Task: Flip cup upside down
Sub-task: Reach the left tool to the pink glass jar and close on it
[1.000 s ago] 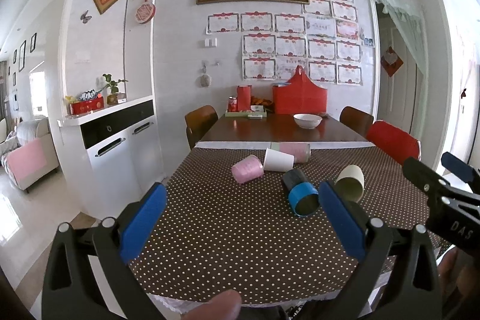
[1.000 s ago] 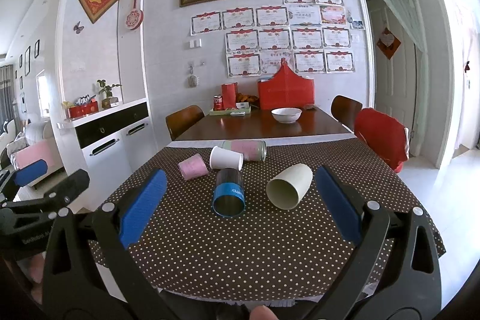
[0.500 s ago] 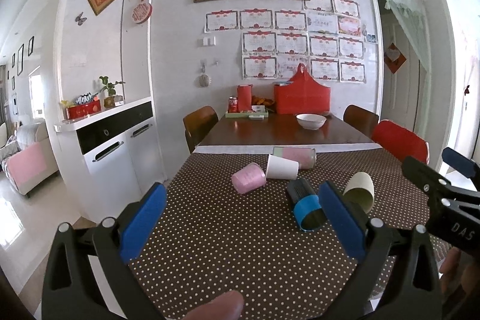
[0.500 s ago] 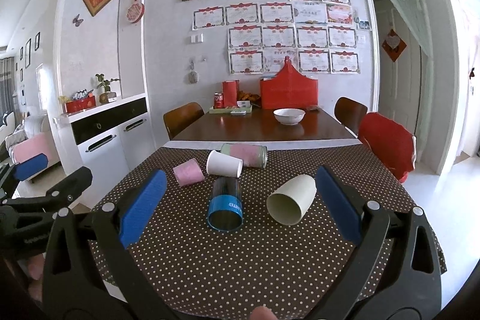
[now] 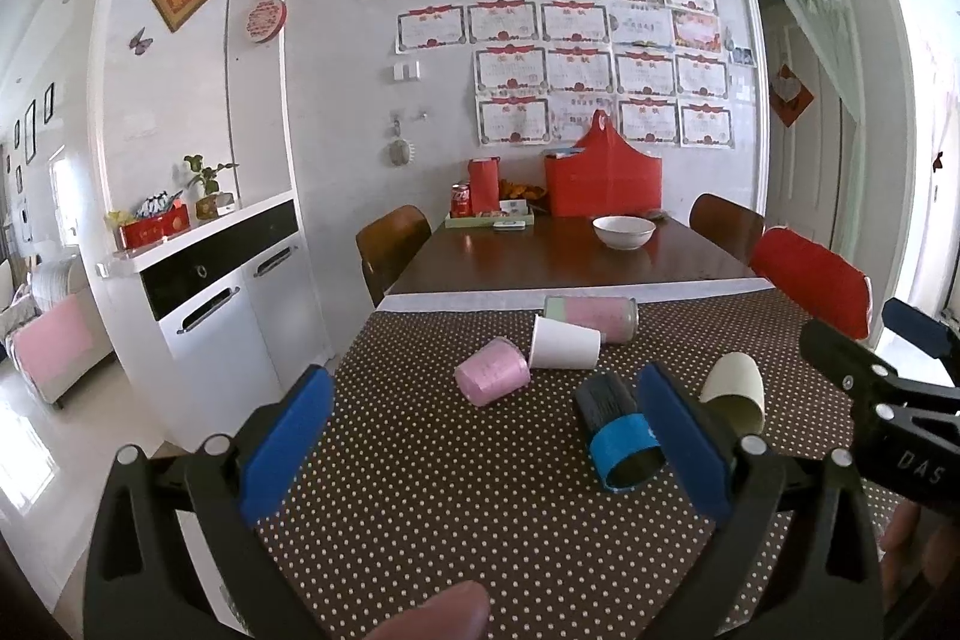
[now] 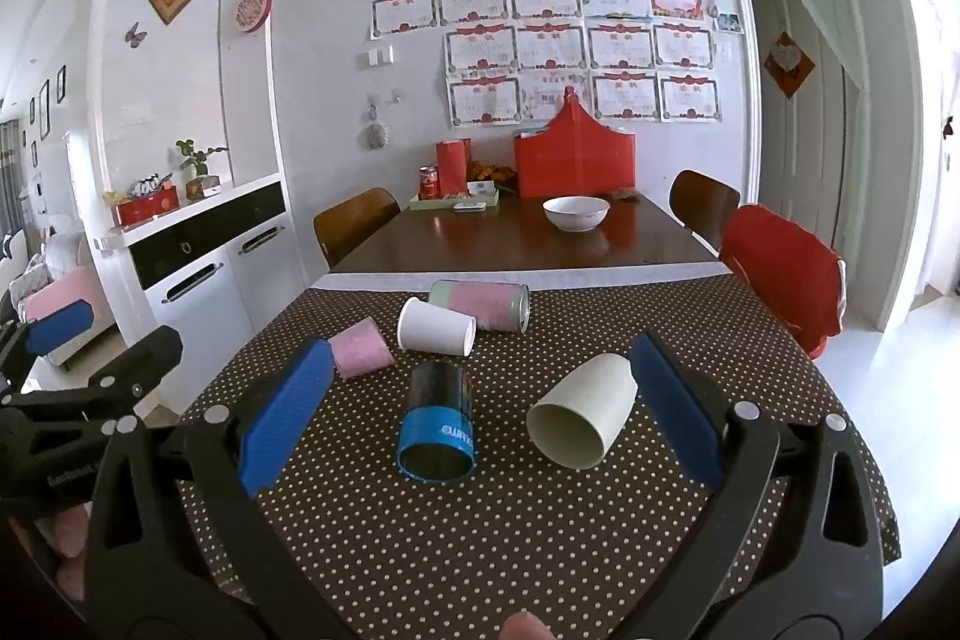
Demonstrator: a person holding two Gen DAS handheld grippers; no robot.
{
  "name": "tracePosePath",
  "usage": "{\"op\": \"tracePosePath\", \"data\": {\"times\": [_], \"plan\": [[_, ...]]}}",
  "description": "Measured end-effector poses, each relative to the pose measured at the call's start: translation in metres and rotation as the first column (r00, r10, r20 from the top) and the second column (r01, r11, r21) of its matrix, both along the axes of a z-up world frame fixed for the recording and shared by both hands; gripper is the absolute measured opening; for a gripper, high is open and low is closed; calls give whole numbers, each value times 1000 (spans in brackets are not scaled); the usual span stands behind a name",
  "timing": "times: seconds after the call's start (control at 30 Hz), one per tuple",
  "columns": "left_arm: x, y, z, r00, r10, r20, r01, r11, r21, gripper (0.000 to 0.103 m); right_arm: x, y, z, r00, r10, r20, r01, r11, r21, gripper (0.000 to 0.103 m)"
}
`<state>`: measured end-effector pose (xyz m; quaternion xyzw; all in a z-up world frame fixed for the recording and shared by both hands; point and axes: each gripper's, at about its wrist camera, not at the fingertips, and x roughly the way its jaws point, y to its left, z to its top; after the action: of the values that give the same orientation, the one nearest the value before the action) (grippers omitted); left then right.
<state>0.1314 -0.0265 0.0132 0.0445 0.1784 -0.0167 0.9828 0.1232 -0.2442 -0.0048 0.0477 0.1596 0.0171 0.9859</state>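
Both jaws are held wide with nothing between them: the left gripper and the right gripper are poised above the dotted tablecloth. The cream cup is seen lying on its side beside the blue-banded cup, probably not touching.

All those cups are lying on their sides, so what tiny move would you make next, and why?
Probably ease the right gripper forward and a bit right toward the cream cup. That cup lies on its side, mouth facing the camera, nearest the right finger, and both jaws stand wide open and empty, well short of it.
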Motion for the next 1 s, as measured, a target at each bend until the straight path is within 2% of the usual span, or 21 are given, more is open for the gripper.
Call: {"op": "tracePosePath", "data": {"times": [0.3,0.47,0.57,0.67,0.77,0.8,0.87,0.97,1.0], "plan": [[69,-20,1,995,-73,-65,76,996,41,100,56,-12,1,998,-7,-55,8,1000,10,97],[124,-36,-3,982,-144,-122,152,987,59,99,99,-25,-9,993,-24,-114,27,999,27,97],[162,-48,-8,965,-207,-163,221,972,75,99,123,-34,-17,988,-37,-147,42,999,32,97],[204,-62,-18,939,-265,-220,296,947,126,99,145,-45,-26,983,-54,-175,61,997,40,97],[246,-79,-30,899,-326,-293,388,901,191,99,165,-56,-37,976,-74,-206,85,995,47,97],[264,-88,-37,875,-356,-328,436,874,214,99,171,-59,-40,973,-81,-216,94,994,50,97],[282,-99,-45,849,-378,-369,482,841,246,99,182,-64,-44,969,-89,-231,105,993,59,97],[310,-121,-61,794,-426,-434,570,772,283,99,197,-72,-54,961,-104,-255,126,989,73,97],[314,-124,-65,781,-436,-448,587,757,287,99,201,-74,-57,960,-106,-261,130,989,76,97]]}}
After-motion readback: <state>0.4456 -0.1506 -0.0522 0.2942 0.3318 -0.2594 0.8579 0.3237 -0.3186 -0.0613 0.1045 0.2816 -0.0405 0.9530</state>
